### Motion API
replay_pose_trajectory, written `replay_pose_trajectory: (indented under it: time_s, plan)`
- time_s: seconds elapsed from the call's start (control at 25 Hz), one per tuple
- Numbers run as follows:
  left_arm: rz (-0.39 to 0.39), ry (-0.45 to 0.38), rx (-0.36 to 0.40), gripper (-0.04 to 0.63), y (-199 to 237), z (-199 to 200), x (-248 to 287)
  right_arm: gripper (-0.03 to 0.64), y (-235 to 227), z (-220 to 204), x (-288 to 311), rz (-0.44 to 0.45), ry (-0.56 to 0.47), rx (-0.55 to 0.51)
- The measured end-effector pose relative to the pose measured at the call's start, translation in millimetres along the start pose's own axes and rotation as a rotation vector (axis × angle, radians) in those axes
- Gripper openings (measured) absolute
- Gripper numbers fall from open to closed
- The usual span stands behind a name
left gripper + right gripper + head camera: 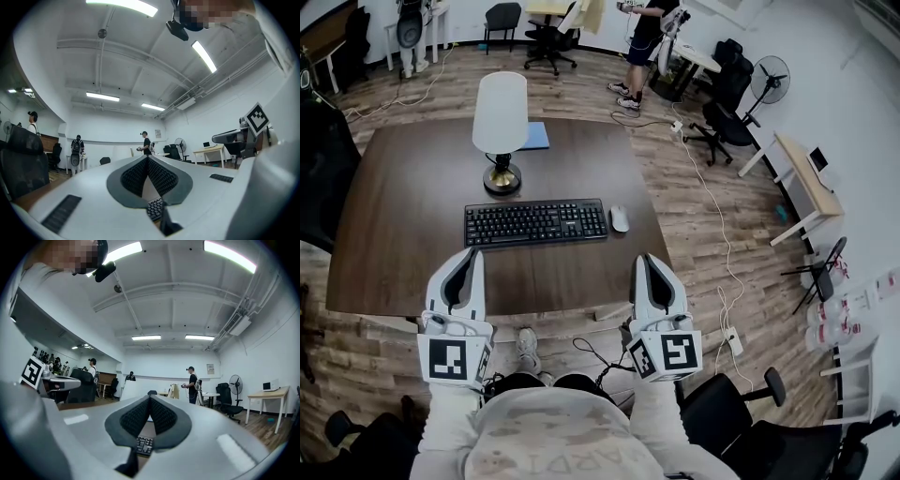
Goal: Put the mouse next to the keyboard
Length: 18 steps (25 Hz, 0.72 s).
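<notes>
both tools shut and empty, mouse lying just beside the keyboard

at the left, our left white two-jaw gripper [472, 255] hung over the near edge of the dark brown wooden table [394, 225], its ribbed pads pressed together with nothing between them. farther in stood the white-shaded table lamp [501, 117], and in front of it lay the flat black keyboard [535, 223]. the small pale grey rounded mouse [620, 218] lay on the table just beside the keyboard's right end, a thin gap apart. we judged the mouse light, rigid and smooth-shelled, so apt to slip. its two long flanks, taken low down, looked the best place to pinch. our right white two-jaw gripper [644, 262] was likewise closed on nothing, well short of the mouse.
</notes>
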<state>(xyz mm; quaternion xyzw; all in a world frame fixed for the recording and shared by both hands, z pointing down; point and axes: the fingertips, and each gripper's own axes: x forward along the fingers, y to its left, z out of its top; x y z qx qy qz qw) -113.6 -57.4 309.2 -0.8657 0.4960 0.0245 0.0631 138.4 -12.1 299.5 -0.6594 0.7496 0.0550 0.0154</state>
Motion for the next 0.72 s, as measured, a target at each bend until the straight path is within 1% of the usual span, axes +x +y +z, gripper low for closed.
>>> replay_pose_trajectory:
  time_s: [0.48,0.72]
  plan:
    - [0.004,0.001,0.013,0.006,-10,7,-9,0.010,-2,3,-11,0.004,-0.006,0.011]
    - [0.005,0.004,0.017,0.006,-15,2,-15,0.010,-1,-1,-16,0.009,-0.011,0.010]
